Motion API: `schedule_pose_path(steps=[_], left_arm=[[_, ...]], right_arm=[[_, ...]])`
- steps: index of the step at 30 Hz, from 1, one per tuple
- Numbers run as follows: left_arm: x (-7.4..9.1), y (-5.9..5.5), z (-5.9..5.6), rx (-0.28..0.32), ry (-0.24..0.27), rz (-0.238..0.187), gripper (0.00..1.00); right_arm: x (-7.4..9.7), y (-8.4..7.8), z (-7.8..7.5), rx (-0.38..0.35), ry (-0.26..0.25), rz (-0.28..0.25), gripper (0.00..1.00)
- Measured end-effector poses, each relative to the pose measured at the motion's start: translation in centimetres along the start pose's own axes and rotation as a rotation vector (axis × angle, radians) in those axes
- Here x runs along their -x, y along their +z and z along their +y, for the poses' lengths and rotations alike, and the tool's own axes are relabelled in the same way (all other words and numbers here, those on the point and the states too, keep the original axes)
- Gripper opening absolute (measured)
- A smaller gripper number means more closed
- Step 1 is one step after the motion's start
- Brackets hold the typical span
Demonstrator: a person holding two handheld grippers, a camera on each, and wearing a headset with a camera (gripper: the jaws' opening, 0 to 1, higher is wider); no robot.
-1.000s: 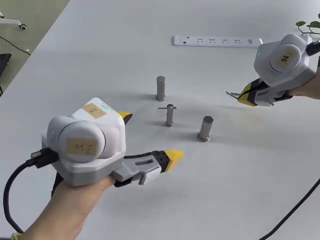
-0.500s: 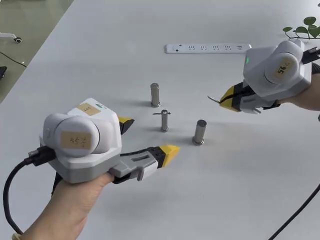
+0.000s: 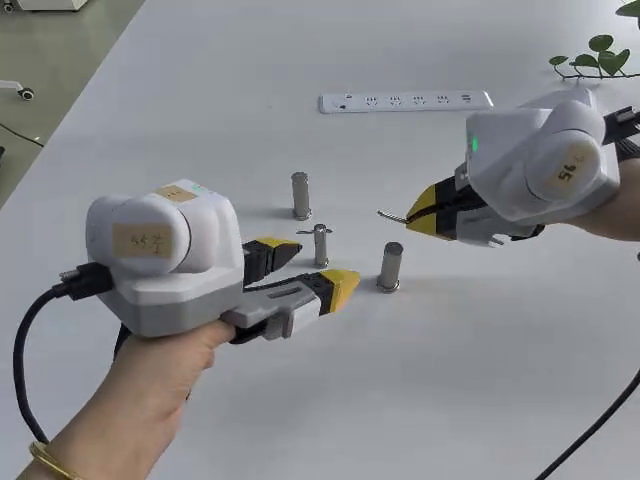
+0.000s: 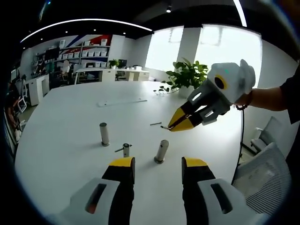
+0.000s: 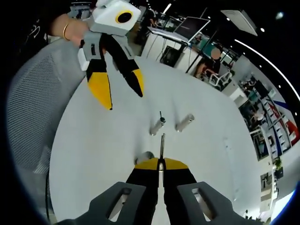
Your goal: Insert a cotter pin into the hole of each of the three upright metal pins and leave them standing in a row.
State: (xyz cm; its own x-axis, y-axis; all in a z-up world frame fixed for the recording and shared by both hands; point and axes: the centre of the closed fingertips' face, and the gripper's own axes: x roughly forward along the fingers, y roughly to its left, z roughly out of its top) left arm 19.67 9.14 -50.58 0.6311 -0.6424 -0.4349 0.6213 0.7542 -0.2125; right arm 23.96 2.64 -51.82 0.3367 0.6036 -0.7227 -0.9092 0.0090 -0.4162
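Carrying a tan sticker with handwritten digits on its white housing, each gripper is labelled. The left one looks like "55" and the right one like "56", but I cannot read them for sure.

Three short grey metal pins stand upright on the white tabletop (image 3: 450,380) in a slanted row: the far metal pin (image 3: 300,195), the middle metal pin (image 3: 321,246) and the near metal pin (image 3: 389,267). Each is a plain cylinder with a slightly wider foot. The middle one has an inserted cotter pin (image 3: 318,232) across its upper part, with the ends sticking out on both sides.

The right gripper (image 3: 418,220) hovers above the tabletop, to the right of the row. Its yellow-tipped fingers are pressed together on a second cotter pin (image 3: 392,215), a thin wire that sticks out forward, above the near metal pin. The left gripper (image 3: 307,264) is held at the near left of the row, with its fingers spread apart. A white power strip (image 3: 405,101) lies farther back on the tabletop.
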Motion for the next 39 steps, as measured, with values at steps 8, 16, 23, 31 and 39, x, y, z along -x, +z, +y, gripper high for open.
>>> schedule_pose_path(steps=[8,16,23,31,39], left_arm=[[-0.4,0.6,-0.6,0.060,-0.027,-0.004,0.29],[-0.8,0.2,-1.1,0.091,-0.048,0.020,0.19],[-0.7,0.1,-1.4,0.142,-0.062,0.016,0.14],[-0.6,0.2,-2.1,0.250,-0.124,-0.023,0.05],[-0.6,-0.1,-2.0,0.303,-0.136,-0.038,0.02]], right_arm=[[0.0,1.1,1.4,0.076,0.022,-0.025,0.00],[0.2,2.5,2.7,0.163,0.025,-0.044,0.00],[0.0,3.1,3.8,0.201,0.039,-0.049,0.00],[-0.1,3.8,4.2,0.219,0.035,-0.056,0.00],[-0.2,4.1,4.4,0.234,0.034,-0.056,0.00]])
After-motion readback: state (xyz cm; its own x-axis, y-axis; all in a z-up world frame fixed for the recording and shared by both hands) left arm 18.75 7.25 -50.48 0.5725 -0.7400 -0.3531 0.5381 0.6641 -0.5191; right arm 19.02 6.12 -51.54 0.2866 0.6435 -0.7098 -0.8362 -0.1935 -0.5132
